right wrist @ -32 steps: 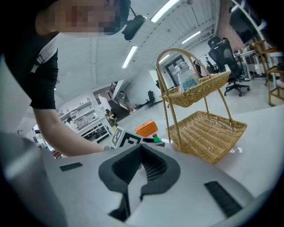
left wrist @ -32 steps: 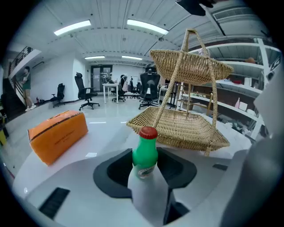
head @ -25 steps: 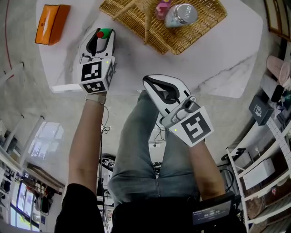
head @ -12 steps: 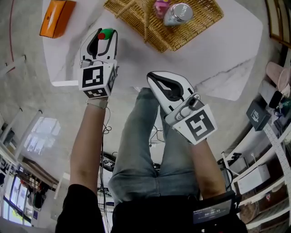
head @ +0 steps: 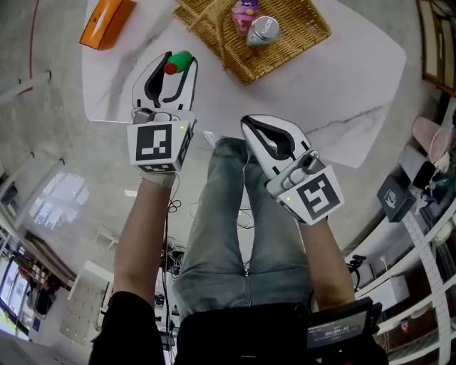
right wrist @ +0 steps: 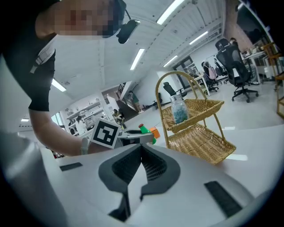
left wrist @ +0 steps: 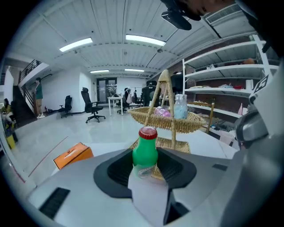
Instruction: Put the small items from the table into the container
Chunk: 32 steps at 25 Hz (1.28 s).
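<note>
Jaws of our left gripper (head: 175, 71) stand partly apart and clamp a small green bottle (head: 181, 60) with a red cap, the pads pressing on its sides. In the left gripper view the bottle stands upright between them, cap up. Our right gripper (head: 251, 127) has its jaws brought together with nothing between them, and it sits nearer to us, by the table's near edge.

We see the bottle over the white marble table (head: 342, 85), just left of the two-tier wicker basket (head: 285, 50) and not yet in it. In the basket lie a pink bottle (head: 244, 14) and a clear jar (head: 262, 30) with a silver lid, touching each other. An orange box (head: 107, 21) rests at the table's far left corner, well apart from the basket.
</note>
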Available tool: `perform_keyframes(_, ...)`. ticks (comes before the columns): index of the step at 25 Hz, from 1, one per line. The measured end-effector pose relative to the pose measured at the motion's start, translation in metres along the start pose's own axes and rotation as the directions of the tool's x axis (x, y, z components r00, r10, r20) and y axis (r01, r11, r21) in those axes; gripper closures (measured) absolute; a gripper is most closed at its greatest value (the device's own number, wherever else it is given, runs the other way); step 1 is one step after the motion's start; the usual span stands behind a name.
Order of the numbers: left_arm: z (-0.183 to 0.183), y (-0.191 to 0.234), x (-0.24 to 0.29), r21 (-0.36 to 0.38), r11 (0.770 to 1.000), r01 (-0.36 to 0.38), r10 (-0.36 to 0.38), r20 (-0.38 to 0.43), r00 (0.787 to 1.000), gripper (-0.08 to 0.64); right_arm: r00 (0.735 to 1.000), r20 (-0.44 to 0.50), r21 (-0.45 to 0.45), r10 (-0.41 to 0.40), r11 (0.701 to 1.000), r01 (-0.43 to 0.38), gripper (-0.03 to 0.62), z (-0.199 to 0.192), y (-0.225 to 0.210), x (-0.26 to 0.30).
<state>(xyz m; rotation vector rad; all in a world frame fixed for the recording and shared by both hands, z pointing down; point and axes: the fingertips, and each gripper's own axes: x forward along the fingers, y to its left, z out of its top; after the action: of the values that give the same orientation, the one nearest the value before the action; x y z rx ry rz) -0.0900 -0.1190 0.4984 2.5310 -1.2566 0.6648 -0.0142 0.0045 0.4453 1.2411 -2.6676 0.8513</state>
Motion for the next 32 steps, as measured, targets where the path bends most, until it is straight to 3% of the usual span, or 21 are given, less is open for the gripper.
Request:
perform_keyframes(15,0.101,-0.078,-0.041,0.026,1.000,0.004,-0.007,0.115,0.993,0.388,0.997,0.024,-0.083,0.073,0.994,-0.071,0.583,0.030,-0.021,-0.052)
perform_keyframes(25,0.133,-0.133,-0.019,0.070,0.996,0.056,-0.065,0.125,0.990,0.388,0.997,0.028,-0.071,0.071,0.995,-0.069,0.583,0.029,-0.032,-0.084)
perform_keyframes(32,0.131,-0.138,0.002,0.053,0.998,0.035,-0.040,0.097,0.995,0.388,0.998,0.032,-0.069,0.060,0.996,-0.058,0.583,0.023,-0.047,-0.095)
